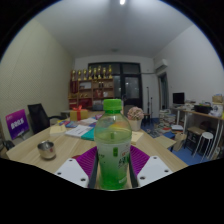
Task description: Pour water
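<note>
In the gripper view, a clear plastic bottle (113,145) with a green cap and a green label stands upright between the 2 fingers of the gripper (113,170). The magenta pads (88,160) press against both sides of the bottle, so the fingers are closed on it. The bottle hides the middle of the light wooden table (60,150) that stretches ahead. To the left of the fingers, a small round metal cup (46,150) sits on the table, well apart from the bottle. Beyond the bottle, papers and an orange box (78,114) lie on the far part of the table. A black office chair (38,117) stands at the left, and shelves with yellow items (92,80) line the back wall.
</note>
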